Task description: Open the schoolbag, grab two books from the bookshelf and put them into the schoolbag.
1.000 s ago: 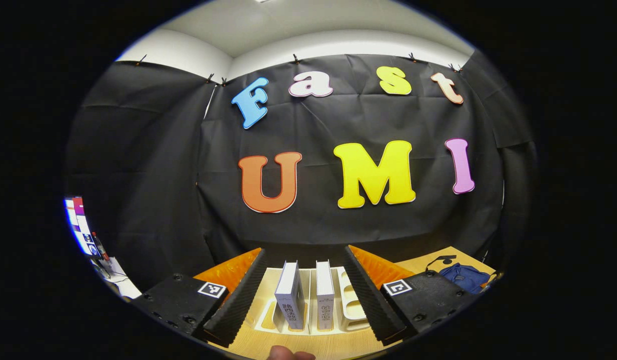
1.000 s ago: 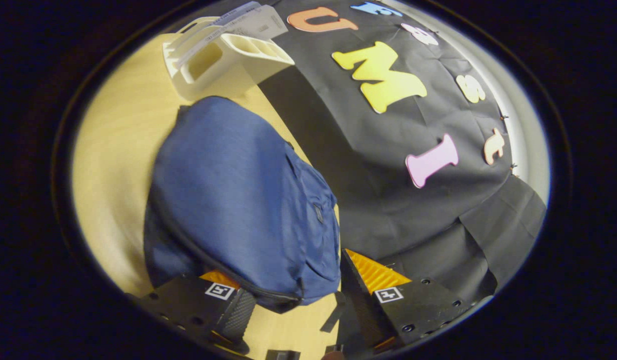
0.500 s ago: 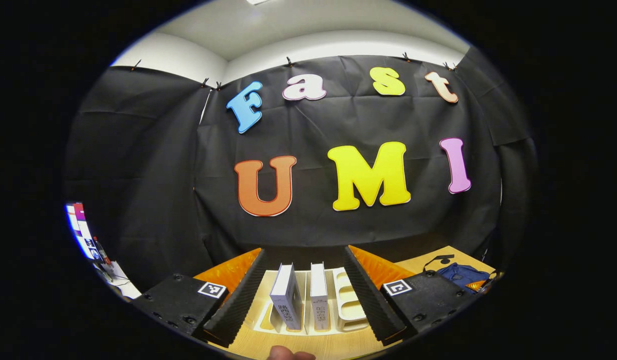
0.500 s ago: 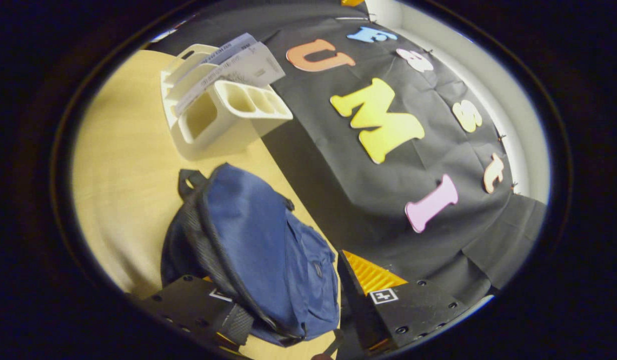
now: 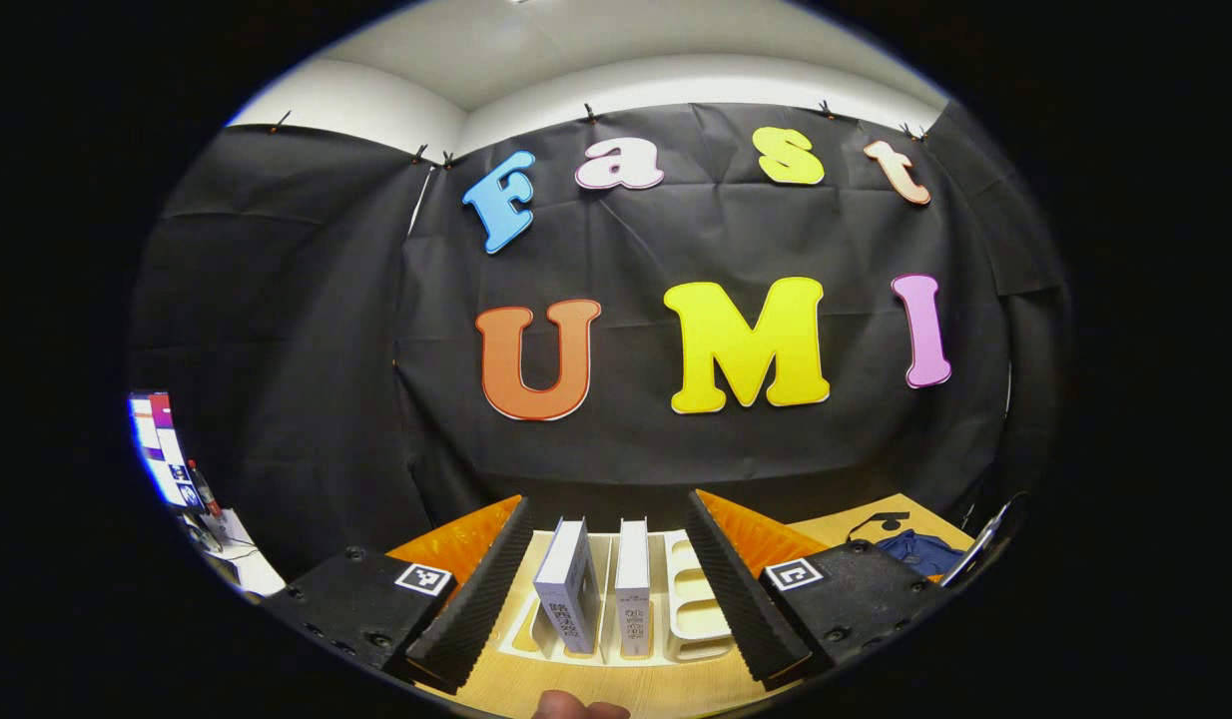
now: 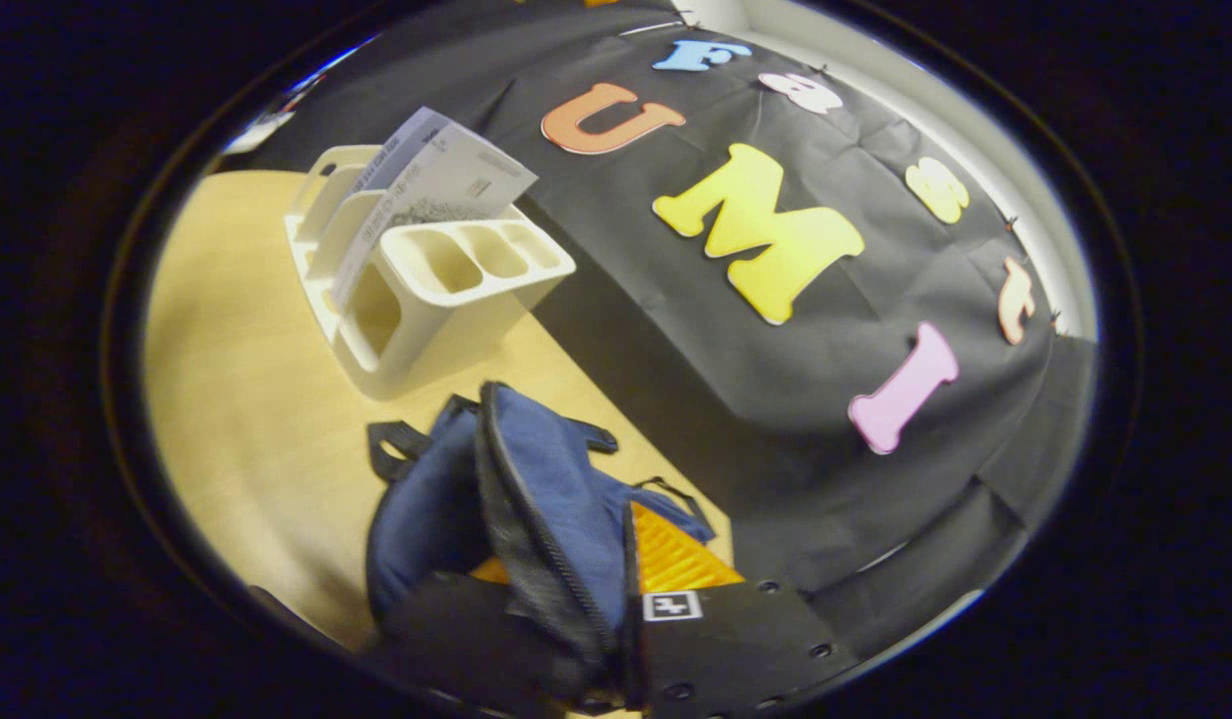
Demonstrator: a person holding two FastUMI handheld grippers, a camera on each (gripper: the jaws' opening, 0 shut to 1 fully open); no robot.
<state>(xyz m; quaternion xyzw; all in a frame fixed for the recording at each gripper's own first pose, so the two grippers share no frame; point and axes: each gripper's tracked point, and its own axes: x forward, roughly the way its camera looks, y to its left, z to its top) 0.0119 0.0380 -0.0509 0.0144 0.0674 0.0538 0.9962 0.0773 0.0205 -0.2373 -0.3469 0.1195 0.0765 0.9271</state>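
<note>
The right tool (image 6: 616,599) is clamped on the blue schoolbag's (image 6: 546,499) zippered flap, apparently to lift it open — its fingertips are buried in fabric. The left tool (image 5: 606,569) is held wide before two upright books (image 5: 568,584) in the white bookshelf (image 5: 696,609) — presumably waiting on the bench (image 6: 247,399).
</note>
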